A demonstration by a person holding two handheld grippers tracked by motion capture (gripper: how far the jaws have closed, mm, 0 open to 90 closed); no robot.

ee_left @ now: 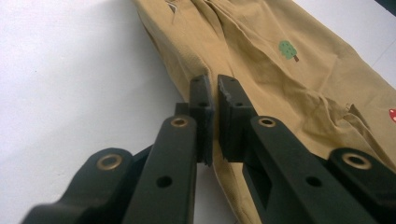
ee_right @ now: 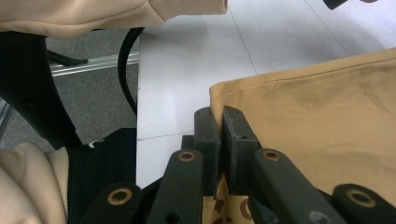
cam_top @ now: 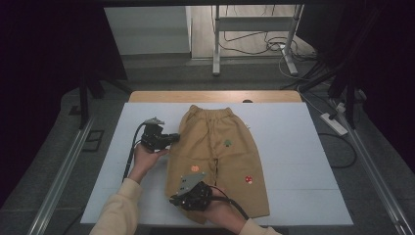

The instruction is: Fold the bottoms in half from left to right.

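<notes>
A pair of tan trousers (cam_top: 218, 156) is laid flat on the white table cover (cam_top: 293, 147), waistband at the far side of the cover and legs toward its near edge. A gathered elastic waist, a small green tree motif, an orange motif and a red mushroom motif are noted on the cloth. The left side seam is pinched at the upper leg, and the left leg's hem corner is pinched near the cover's near edge.
</notes>
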